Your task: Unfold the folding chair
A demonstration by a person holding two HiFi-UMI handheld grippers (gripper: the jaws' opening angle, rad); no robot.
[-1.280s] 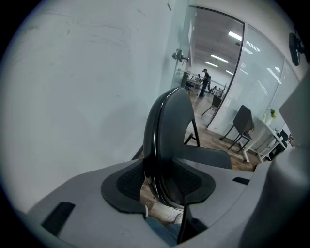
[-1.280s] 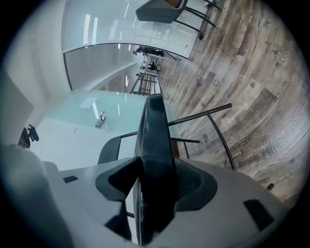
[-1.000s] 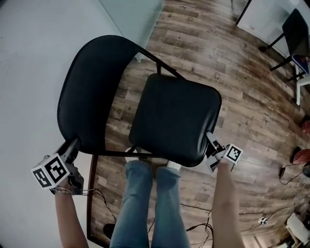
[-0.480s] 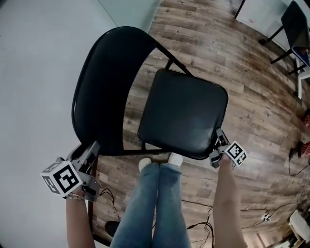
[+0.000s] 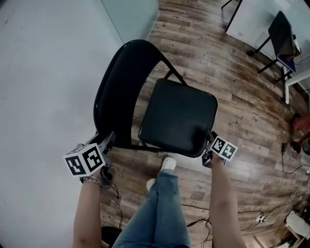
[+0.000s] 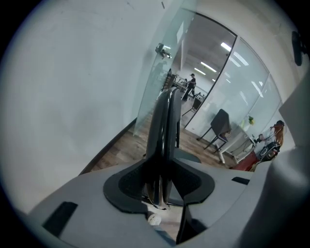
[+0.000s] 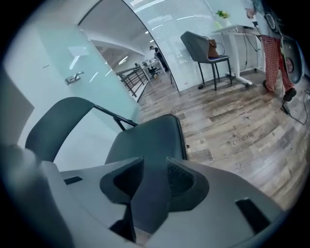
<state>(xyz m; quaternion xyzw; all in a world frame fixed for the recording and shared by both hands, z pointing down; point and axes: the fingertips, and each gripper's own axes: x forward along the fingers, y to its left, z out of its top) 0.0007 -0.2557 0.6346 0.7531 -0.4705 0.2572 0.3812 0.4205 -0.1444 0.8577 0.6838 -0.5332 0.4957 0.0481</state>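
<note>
The folding chair stands on the wood floor with its black backrest (image 5: pixel 121 89) upright near the wall and its black padded seat (image 5: pixel 179 116) lowered flat. My left gripper (image 5: pixel 107 140) is shut on the backrest's near lower edge; in the left gripper view that edge (image 6: pixel 162 131) runs edge-on between the pads of the left gripper (image 6: pixel 161 186). My right gripper (image 5: pixel 209 147) is at the seat's near right corner. In the right gripper view the seat (image 7: pixel 150 140) fills the gap of the right gripper (image 7: pixel 154 179), whose jaws have just been closing onto it.
A white wall (image 5: pixel 43 72) and a glass panel (image 5: pixel 135 14) lie left of the chair. The person's legs (image 5: pixel 160 213) stand just behind the seat. Cables (image 5: pixel 201 225) trail on the floor. Another black chair (image 5: pixel 281 31) and a desk stand at the far right.
The left gripper has moved right and toward the seat with the backrest, which now looks narrower. The right gripper has turned and sits tighter on the seat's corner.
</note>
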